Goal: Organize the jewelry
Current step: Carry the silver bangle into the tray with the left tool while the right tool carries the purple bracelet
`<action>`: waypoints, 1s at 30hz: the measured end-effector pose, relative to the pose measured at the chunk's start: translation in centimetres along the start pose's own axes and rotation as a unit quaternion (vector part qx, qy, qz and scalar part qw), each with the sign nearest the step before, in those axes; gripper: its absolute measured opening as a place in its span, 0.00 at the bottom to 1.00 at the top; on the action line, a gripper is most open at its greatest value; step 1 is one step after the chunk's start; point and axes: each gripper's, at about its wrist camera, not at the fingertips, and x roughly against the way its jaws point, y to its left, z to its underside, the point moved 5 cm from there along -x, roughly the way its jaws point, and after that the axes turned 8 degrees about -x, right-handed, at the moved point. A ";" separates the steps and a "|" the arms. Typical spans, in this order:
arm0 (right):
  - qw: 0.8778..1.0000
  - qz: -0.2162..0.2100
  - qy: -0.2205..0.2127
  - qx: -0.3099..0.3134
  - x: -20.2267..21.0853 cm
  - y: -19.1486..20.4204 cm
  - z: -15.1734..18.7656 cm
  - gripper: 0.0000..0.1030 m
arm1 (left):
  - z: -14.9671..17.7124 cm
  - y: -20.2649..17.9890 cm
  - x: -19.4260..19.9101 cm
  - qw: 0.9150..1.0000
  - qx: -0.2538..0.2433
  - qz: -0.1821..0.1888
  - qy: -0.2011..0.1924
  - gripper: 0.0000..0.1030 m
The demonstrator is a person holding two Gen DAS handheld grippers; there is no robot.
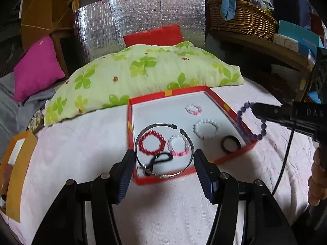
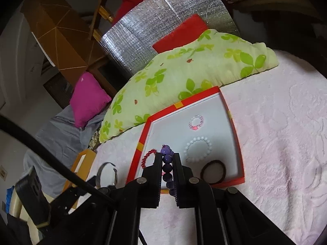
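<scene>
A red-rimmed tray (image 1: 232,108) with a white floor lies on the bed and holds a red bead bracelet (image 1: 152,141), a pink-white bracelet (image 1: 178,145), a white pearl bracelet (image 1: 205,128), a small pink bracelet (image 1: 193,109), a brown ring band (image 1: 230,144) and a black hair tie (image 1: 159,160). My left gripper (image 1: 164,161) grips a silver open bangle (image 1: 163,175) between its pads, over the tray's near edge. My right gripper (image 2: 167,159) is shut on a purple bead bracelet (image 2: 167,159), held above the tray's right rim; the bracelet also shows in the left wrist view (image 1: 252,122).
A green flowered pillow (image 1: 143,69) lies just behind the tray. A magenta cushion (image 1: 36,69) lies at far left, an orange box (image 1: 18,173) at the left edge, a wicker basket (image 1: 243,18) on a shelf at back right. The white bedspread (image 2: 276,143) surrounds the tray.
</scene>
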 end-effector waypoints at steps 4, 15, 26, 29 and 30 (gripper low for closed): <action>1.000 0.004 -0.003 -0.005 -0.5 -0.5 -1.0 0.11 | -1.3 -0.1 -0.9 1.000 -0.007 -0.009 -0.007 0.59; 1.000 -0.001 0.004 -0.027 -3.8 -1.1 -4.2 0.11 | -3.5 0.2 -3.7 1.000 -0.008 -0.017 -0.011 0.59; 0.999 -0.003 0.009 -0.037 -8.0 -1.5 -7.1 0.11 | -5.2 1.3 -8.7 1.000 0.011 -0.002 -0.010 0.59; 0.999 -0.001 0.012 -0.038 -9.4 -1.7 -7.6 0.11 | -5.5 2.1 -10.5 1.000 0.022 0.012 -0.005 0.59; 0.999 -0.001 0.014 -0.038 -9.9 -1.7 -7.8 0.11 | -5.7 2.5 -11.0 1.000 0.027 0.013 -0.003 0.59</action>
